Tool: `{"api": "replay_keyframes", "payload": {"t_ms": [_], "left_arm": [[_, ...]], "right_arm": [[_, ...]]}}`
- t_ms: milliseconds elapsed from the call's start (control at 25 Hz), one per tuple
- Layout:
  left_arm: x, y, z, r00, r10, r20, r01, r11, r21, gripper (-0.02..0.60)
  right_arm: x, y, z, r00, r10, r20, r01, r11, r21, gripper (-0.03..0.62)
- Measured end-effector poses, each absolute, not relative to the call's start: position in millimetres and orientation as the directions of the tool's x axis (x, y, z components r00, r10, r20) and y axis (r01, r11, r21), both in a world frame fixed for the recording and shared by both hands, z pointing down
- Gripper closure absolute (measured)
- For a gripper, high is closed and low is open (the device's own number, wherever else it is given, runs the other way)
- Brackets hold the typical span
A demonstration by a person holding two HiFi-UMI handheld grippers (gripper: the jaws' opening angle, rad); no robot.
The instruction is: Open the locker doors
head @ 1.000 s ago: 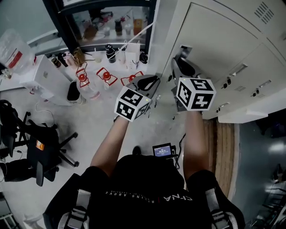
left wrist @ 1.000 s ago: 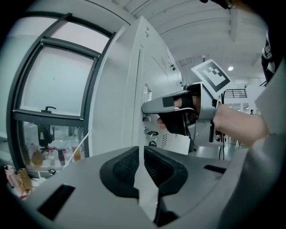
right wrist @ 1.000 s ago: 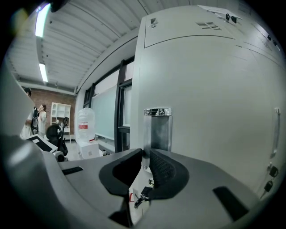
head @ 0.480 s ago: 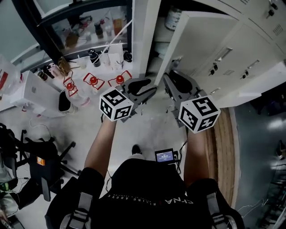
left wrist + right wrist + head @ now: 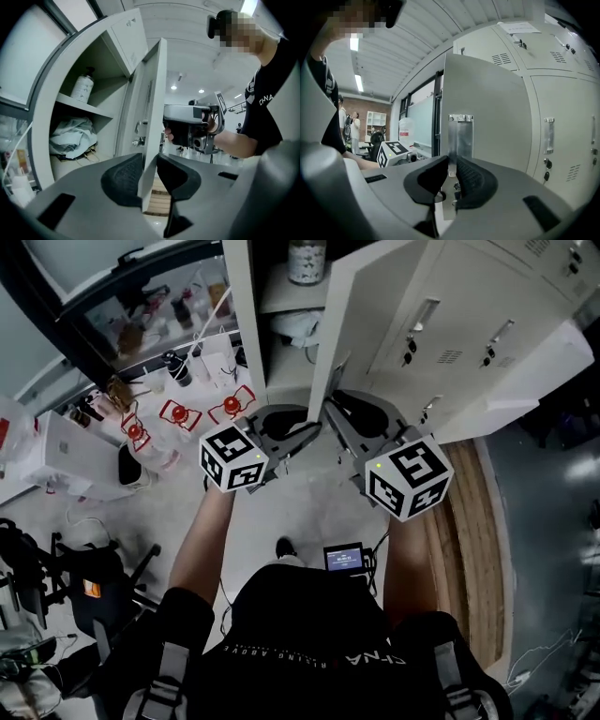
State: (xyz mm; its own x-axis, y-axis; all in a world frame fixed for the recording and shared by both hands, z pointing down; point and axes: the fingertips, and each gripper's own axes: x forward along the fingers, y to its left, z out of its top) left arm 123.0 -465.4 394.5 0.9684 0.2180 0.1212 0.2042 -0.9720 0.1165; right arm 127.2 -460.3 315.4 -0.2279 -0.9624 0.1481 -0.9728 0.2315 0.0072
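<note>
The pale grey locker door [image 5: 375, 306] stands swung out from its compartment. Its free edge [image 5: 154, 93] runs between the pads of my left gripper [image 5: 150, 168], whose jaws have just been closing and now touch both faces. My right gripper [image 5: 452, 180] is shut on the door's upright metal handle [image 5: 460, 133] on the outer face [image 5: 497, 103]. In the head view the left gripper [image 5: 298, 435] and right gripper [image 5: 339, 418] sit either side of the door's lower edge.
The open compartment holds a bottle [image 5: 83, 86] on a shelf and a bundle of cloth [image 5: 70, 136] below. Closed lockers [image 5: 469, 315] continue to the right. Red-framed items [image 5: 183, 413], a white box [image 5: 66, 456] and an office chair [image 5: 84, 587] stand on the floor at left.
The door has swung further out, exposing the shelf, bottle and cloth. Both grippers moved with it, and the left one has come to the door's free edge.
</note>
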Motion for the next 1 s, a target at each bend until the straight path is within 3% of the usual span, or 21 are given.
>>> {"api": "replay_keyframes", "payload": {"t_ms": [280, 680, 1000], "left_arm": [[158, -404, 399, 0.943, 0.275, 0.187, 0.265, -0.961, 0.076, 0.483], [221, -343, 401, 0.928, 0.324, 0.183, 0.312, -0.946, 0.092, 0.499], [265, -313, 401, 0.876, 0.458, 0.15, 0.453, -0.889, 0.064, 0.518]], "right_arm": [[163, -400, 319, -0.158, -0.979, 0.13, -0.986, 0.164, 0.03, 0.533], [221, -334, 324, 0.022, -0.992, 0.123, -0.999, -0.016, 0.051, 0.533], [254, -310, 330, 0.209, -0.973, 0.102, -0.978, -0.21, 0.003, 0.533]]}}
